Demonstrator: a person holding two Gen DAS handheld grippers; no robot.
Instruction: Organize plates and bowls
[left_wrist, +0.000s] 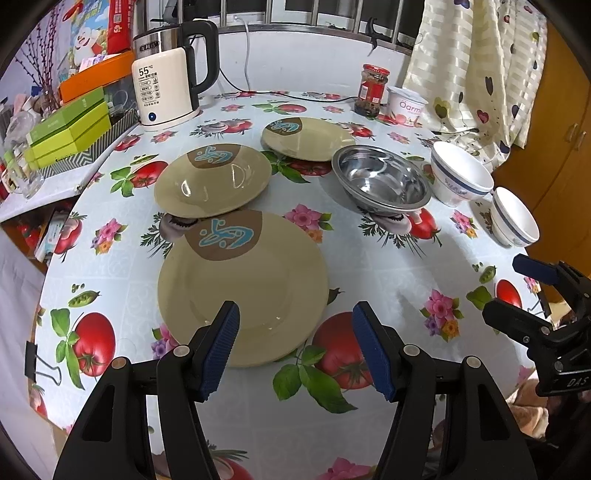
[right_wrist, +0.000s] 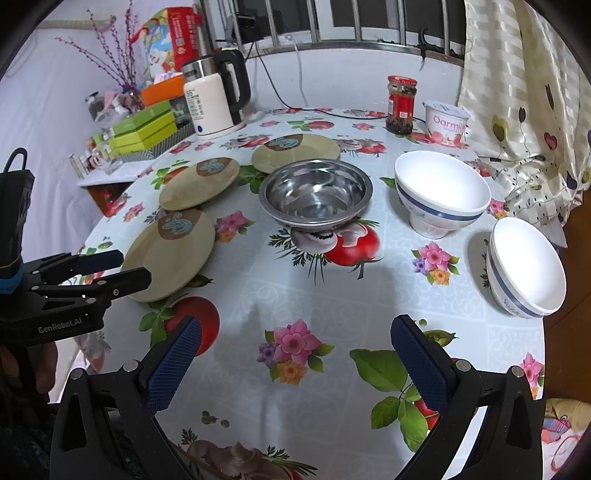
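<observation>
Left tongs (left_wrist: 295, 350) — spread, over plate (left_wrist: 243, 288)

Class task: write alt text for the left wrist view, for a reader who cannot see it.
The open left gripper hovers over the nearest of three tan plates on a floral tablecloth. A steel bowl and two white bowls sit right; a kettle stands behind.

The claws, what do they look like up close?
Each claw is black plastic with two blue, bumpy rubber pads and small silver screws. The left claw reads "GenRobot.AI" on its side in the right view; the right claw matches.
</observation>
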